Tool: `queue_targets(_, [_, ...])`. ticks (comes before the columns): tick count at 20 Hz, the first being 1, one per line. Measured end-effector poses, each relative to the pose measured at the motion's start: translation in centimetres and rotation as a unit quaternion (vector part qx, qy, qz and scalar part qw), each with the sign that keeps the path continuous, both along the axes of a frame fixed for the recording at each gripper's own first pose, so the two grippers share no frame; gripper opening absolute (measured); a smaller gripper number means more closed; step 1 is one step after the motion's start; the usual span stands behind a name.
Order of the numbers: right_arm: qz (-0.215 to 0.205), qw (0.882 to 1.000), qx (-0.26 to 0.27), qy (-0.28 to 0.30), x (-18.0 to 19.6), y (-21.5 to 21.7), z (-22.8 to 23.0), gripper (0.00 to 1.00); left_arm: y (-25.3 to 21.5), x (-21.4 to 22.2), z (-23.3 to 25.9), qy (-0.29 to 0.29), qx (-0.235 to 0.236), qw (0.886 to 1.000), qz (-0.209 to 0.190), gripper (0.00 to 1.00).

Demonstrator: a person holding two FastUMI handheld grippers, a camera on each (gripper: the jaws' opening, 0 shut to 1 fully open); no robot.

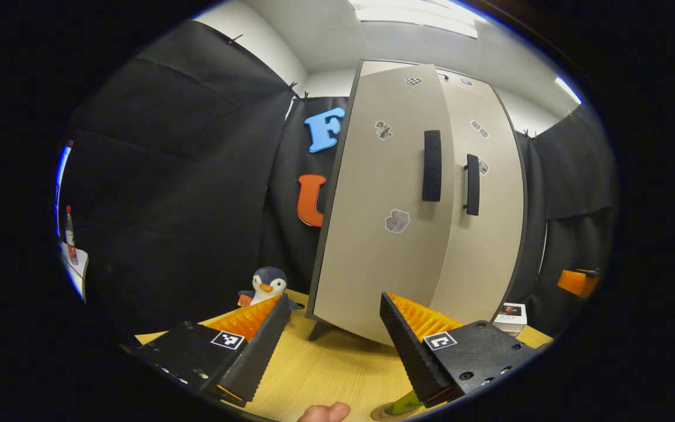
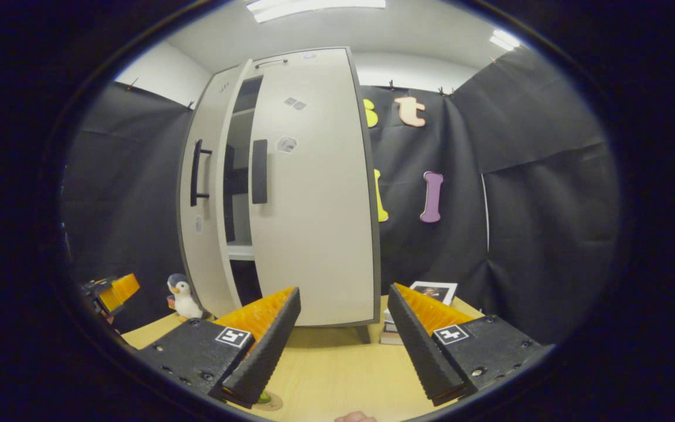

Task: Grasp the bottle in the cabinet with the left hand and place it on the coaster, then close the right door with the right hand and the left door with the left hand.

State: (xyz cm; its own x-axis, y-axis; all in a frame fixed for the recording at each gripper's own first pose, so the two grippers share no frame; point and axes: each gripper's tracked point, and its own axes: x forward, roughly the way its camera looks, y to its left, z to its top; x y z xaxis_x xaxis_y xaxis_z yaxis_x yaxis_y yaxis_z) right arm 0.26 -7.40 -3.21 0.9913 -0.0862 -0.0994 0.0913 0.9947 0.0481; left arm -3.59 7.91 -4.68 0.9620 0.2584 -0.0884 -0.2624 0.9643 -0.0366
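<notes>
The grey cabinet stands on the wooden table. In the right gripper view its left door hangs ajar, with dark shelves showing in the gap, and its right door lies flush against the body. My left gripper is open, a short way in front of the left door. My right gripper is open too, facing the right door with nothing between its fingers. A green bottle stands on a round coaster at the table's near edge, mostly hidden behind a finger of the left gripper.
A penguin toy sits left of the cabinet, and a white box lies at its right foot. Stacked books lie right of the cabinet. Each gripper shows at the edge of the other's view. A fingertip shows at the bottom.
</notes>
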Motion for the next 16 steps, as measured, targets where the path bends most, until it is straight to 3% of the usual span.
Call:
queue_targets(6, [0.002,1.0,0.008,0.001,0.3,0.7,0.3,0.98,-0.9,0.2,0.3,-0.003,-0.001,1.0,-0.015,0.95])
queue_targets(7, [0.0,1.0,0.009,-0.002,0.2,0.6,0.5,0.94,-1.4,0.4,0.2,0.002,-0.001,1.0,-0.021,0.95])
queue_targets(9, [0.0,1.0,0.007,-0.005,0.3,0.5,0.9,0.98,-2.1,1.0,0.4,0.004,0.003,1.0,-0.028,0.95])
queue_targets(10, [0.0,1.0,0.005,-0.008,0.3,0.4,1.3,0.94,-2.3,1.1,0.5,0.004,0.005,1.0,-0.031,0.95])
queue_targets(16, [-0.005,1.0,0.004,-0.018,0.0,0.0,1.8,0.98,-2.5,0.6,1.2,-0.005,0.012,0.999,-0.034,0.95])
